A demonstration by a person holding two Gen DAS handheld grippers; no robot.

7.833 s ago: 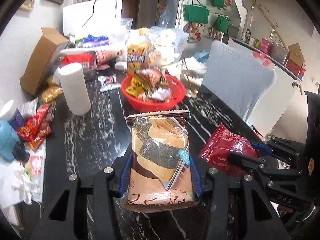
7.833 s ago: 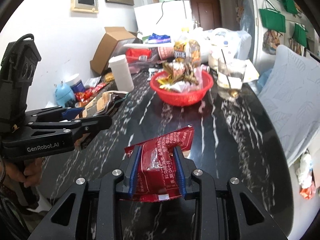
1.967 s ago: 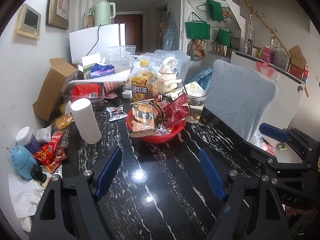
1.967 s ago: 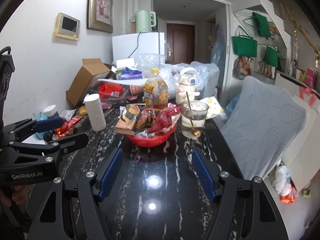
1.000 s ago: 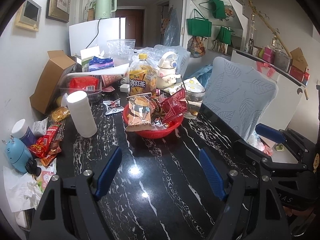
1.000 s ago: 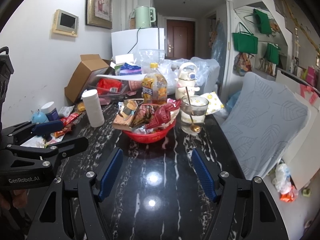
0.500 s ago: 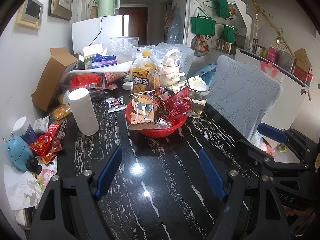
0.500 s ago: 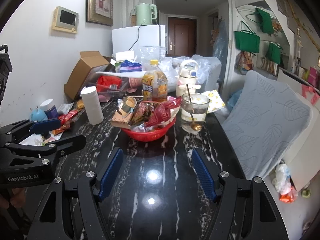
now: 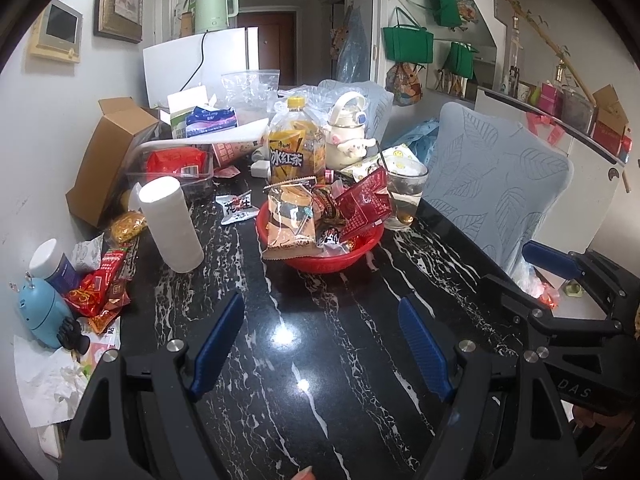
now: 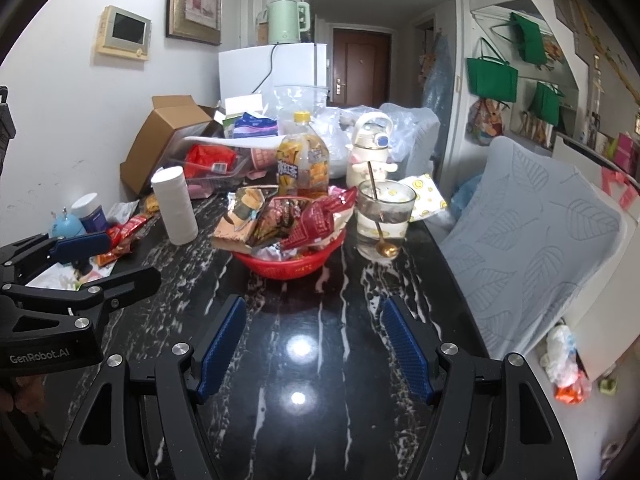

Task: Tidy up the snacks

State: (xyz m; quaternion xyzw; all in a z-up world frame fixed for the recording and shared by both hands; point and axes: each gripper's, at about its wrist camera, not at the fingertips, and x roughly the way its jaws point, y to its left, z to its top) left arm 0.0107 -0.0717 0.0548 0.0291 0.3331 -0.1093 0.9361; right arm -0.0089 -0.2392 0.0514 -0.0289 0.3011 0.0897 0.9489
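Your snack packets hide most of the red basket (image 9: 332, 262), so you cannot tell what lies under the tan packet (image 9: 290, 222) and the dark red packet (image 9: 366, 206). The small print on those wrappers is too fine to read. In the left wrist view, the right gripper (image 9: 560, 280) is cut off by the picture's edge, and your hand holding it barely shows.

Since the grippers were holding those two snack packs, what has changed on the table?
Both packs were let go into the red basket: the sesame snack pack and the red pack. The left gripper and right gripper are now open, pulled back. The paper roll and glass stayed put.
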